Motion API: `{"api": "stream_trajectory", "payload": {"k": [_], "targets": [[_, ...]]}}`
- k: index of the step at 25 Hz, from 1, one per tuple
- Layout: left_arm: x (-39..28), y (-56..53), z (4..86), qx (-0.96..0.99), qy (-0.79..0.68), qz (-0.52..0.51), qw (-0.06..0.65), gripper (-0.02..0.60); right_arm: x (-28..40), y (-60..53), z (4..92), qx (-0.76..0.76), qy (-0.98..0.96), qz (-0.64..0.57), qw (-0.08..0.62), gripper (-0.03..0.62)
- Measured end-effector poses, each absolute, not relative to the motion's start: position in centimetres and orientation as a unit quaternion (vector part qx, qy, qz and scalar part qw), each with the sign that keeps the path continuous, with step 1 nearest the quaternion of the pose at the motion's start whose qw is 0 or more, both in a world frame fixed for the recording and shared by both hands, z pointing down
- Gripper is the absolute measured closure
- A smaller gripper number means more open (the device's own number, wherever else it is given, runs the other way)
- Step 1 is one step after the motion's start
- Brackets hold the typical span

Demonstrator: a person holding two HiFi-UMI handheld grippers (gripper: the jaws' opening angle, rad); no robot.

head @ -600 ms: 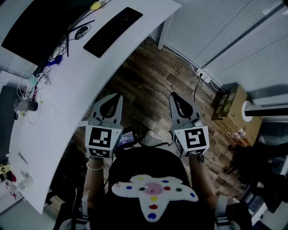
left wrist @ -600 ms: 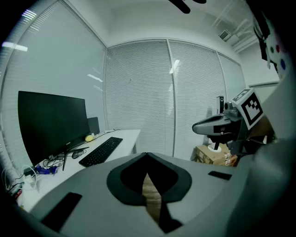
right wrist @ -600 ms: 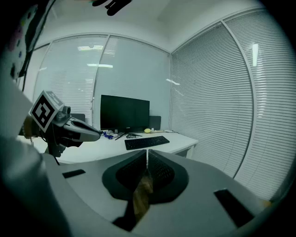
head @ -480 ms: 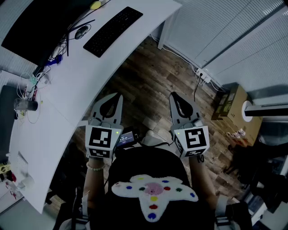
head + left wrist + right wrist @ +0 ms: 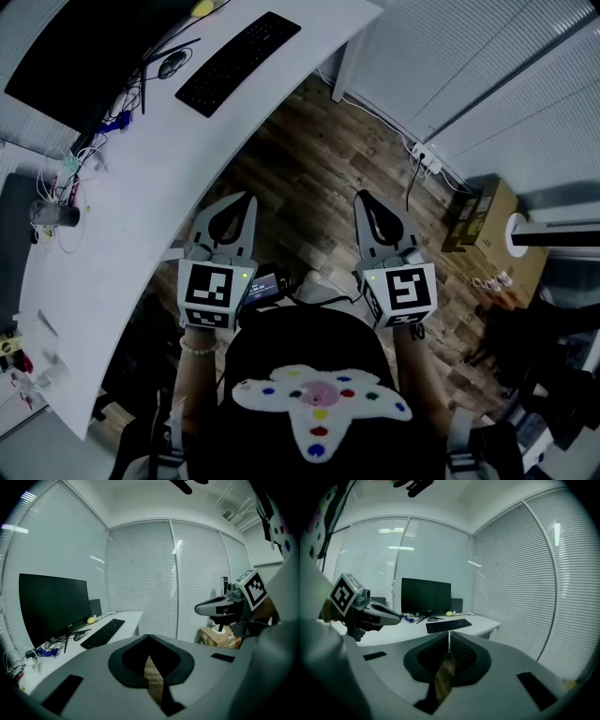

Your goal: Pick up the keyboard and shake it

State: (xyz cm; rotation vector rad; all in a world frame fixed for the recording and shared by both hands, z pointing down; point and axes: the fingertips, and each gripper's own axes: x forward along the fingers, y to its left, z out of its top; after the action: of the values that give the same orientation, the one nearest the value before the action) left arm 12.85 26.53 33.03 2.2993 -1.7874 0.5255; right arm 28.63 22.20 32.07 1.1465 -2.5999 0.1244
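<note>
Left gripper and right gripper hung side by side over the wood floor, both jaws closed on nothing. Cardboard box stood at right, contents unclear. Keyboard lay on the desk, well apart from both.

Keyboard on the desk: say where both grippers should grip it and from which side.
Take the keyboard by its two short ends, one gripper each: it is long, thin and flat on the desk. Come from the desk's front edge; mouse and cables crowd its far side. Left gripper and right gripper are shut: open their jaws first.
</note>
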Motion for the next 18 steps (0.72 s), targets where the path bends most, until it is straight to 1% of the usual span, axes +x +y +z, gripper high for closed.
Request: {"api": "stream_trajectory", "payload": {"k": [5,10,18], "targets": [[13.5,26.6,32.8,0.767,-0.610,0.181,0.089,0.565,29.6,21.7,31.9,0.396,-0.907,0.088,0.112,0.556],[12.6,26.7,32.3,0.761,-0.619,0.169,0.093,0.565,28.8,21.1,31.9,0.390,-0.909,0.071,0.130,0.556],[15.0,27.6,31.8,0.746,-0.642,0.163,0.075,0.565,31.4,21.2,31.9,0.385,-0.912,0.052,0.128,0.556]]}}
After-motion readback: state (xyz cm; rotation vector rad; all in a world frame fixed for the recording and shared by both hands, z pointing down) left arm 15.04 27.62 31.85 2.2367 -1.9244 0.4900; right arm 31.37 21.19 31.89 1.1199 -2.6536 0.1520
